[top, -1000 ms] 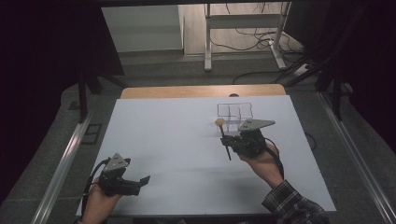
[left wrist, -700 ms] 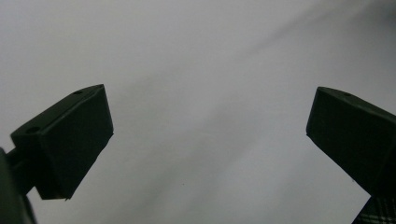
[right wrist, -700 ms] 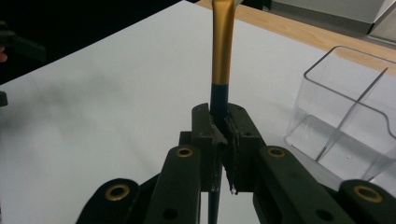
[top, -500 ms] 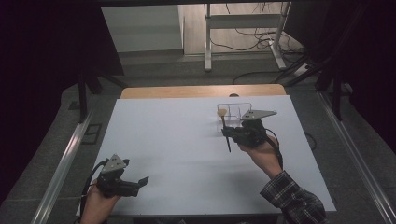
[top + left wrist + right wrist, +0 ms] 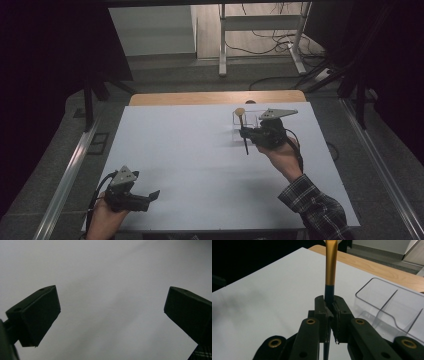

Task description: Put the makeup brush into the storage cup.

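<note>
Brush: a makeup brush (image 5: 243, 131) with a black handle, gold ferrule and pale rounded tip was the thing in hand; it was held above the tabletop, just beside the clear organizer.
Tabletop: the white tabletop (image 5: 200, 150) carried everything, with a wooden edge at its far side.
Organizer: a clear plastic organizer (image 5: 392, 312) with partitioned compartments sat at the far right part of the tabletop; its compartments looked empty in the right gripper view.
Right hand-held gripper: the right hand-held gripper (image 5: 329, 312) was clenched on the black handle, the brush standing roughly upright between its pads.
Left hand-held gripper: the left hand-held gripper (image 5: 150, 196) rested near the front left corner, jaws spread wide, grasping nothing.
Step in hand: judged as carrying the brush toward the organizer.
Next move: it called for bringing the brush over one compartment, lowering it in, then releasing.
</note>
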The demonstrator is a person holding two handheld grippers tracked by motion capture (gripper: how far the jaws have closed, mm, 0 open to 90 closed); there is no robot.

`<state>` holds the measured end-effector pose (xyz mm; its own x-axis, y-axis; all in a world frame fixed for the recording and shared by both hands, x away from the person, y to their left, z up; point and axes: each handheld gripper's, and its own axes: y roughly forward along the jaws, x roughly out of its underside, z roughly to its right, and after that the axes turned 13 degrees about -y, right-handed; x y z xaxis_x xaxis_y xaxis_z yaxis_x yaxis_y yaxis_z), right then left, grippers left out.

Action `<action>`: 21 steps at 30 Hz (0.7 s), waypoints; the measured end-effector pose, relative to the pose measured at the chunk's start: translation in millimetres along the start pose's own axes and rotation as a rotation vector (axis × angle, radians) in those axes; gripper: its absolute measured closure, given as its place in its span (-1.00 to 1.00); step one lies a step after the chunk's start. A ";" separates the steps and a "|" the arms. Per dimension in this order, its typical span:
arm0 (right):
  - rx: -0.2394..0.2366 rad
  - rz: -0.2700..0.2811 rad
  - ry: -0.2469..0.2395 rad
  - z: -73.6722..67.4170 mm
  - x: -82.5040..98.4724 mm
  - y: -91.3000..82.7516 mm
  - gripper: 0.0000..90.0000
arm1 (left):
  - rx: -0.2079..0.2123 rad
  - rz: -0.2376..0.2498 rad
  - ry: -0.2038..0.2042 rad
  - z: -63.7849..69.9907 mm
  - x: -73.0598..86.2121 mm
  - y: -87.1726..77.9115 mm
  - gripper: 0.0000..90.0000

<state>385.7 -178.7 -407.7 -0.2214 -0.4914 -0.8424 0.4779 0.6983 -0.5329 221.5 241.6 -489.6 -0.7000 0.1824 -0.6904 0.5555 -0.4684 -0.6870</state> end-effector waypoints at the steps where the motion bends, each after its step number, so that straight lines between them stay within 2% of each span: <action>1: 0.004 0.000 0.001 1.3 -1.1 -0.3 0.86 | -0.002 0.000 0.002 0.2 0.1 0.0 -0.97; 10: 0.030 0.026 0.014 15.0 -10.7 -0.5 0.86 | -0.015 -0.005 -0.002 -0.9 2.7 -2.7 -0.97; 21: 0.049 0.021 0.006 24.6 -16.6 8.0 0.86 | -0.023 -0.009 0.006 -0.2 2.7 -2.0 -0.97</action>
<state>414.2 -177.8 -396.0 -0.2157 -0.4736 -0.8539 0.5239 0.6818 -0.5105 218.6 243.2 -490.2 -0.7027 0.1918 -0.6852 0.5593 -0.4463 -0.6985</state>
